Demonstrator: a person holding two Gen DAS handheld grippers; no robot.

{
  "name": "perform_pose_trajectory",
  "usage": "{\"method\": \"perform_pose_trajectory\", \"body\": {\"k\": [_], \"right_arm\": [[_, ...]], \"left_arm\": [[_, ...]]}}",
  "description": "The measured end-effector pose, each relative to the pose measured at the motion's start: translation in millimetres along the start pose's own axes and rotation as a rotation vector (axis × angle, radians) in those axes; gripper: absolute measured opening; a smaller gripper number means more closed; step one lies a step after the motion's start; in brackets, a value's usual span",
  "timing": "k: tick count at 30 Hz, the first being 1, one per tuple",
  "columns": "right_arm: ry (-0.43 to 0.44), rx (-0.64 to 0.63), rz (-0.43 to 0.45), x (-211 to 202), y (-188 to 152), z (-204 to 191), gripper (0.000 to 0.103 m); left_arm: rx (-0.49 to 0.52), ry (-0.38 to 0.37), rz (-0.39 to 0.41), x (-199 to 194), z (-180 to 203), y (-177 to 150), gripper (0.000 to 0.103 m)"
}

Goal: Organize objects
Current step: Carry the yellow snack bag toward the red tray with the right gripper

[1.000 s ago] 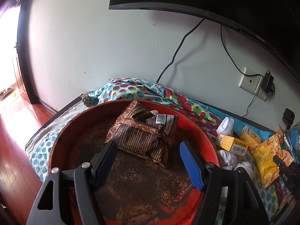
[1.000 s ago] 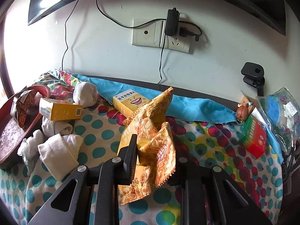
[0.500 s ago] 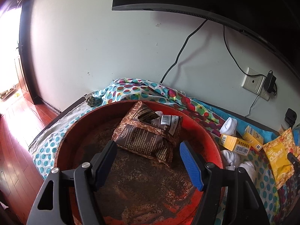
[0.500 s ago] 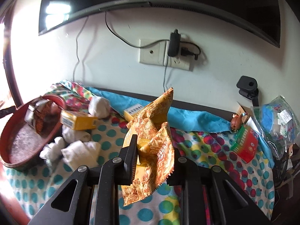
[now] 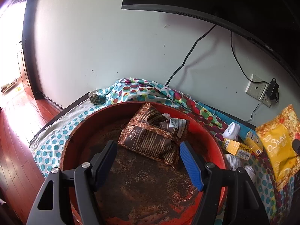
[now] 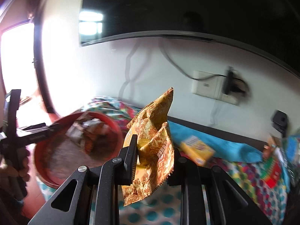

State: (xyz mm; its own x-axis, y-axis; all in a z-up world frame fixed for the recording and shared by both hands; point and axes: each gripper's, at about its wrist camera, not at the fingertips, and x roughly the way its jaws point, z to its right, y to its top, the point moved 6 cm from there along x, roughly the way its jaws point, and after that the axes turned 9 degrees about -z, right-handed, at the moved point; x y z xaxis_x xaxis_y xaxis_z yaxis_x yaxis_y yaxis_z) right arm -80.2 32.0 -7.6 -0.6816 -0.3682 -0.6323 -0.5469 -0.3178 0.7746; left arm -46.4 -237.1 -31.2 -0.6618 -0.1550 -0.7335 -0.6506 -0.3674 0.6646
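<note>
A round red tray (image 5: 210, 136) with a worn dark floor lies on the polka-dot cloth and holds a brown snack packet (image 5: 151, 138). My left gripper (image 5: 148, 161) hangs open over the tray, empty. My right gripper (image 6: 150, 159) is shut on a yellow-orange snack bag (image 6: 153, 144) and holds it in the air, to the right of the tray (image 6: 112, 127). The bag also shows at the right edge of the left wrist view (image 5: 279, 144).
Two yellow boxes (image 5: 237, 148) and white rolled socks (image 5: 231, 131) lie on the cloth right of the tray. A wall socket (image 5: 257, 89) with a plug and cables, and a screen (image 5: 225, 1), are behind. The wooden floor drops off at left.
My right gripper has lifted the yellow-orange bag and carried it left toward the tray. My left gripper has drawn back a little over the tray.
</note>
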Motion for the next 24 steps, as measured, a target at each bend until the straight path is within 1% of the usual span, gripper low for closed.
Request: {"method": "perform_pose_trajectory", "body": {"k": [5,11,14,18,24], "right_arm": [[0.102,-0.049,-0.013,20,13,-52,0.021],[0.194,-0.083,-0.070,53,15,-98,0.021],[0.228,-0.075,-0.101,68,15,-110,0.021],[0.254,-0.071,-0.119,84,16,-124,0.021],[0.290,-0.064,-0.153,109,17,-143,0.021]], "left_arm": [[-0.013,0.013,0.012,-4,-8,3,0.072],[-0.045,0.031,0.015,-4,-24,6,0.072],[-0.078,0.020,0.009,-3,-33,8,0.072],[-0.117,0.017,0.003,-1,-46,9,0.072],[-0.148,0.015,0.007,-2,-56,10,0.072]]}}
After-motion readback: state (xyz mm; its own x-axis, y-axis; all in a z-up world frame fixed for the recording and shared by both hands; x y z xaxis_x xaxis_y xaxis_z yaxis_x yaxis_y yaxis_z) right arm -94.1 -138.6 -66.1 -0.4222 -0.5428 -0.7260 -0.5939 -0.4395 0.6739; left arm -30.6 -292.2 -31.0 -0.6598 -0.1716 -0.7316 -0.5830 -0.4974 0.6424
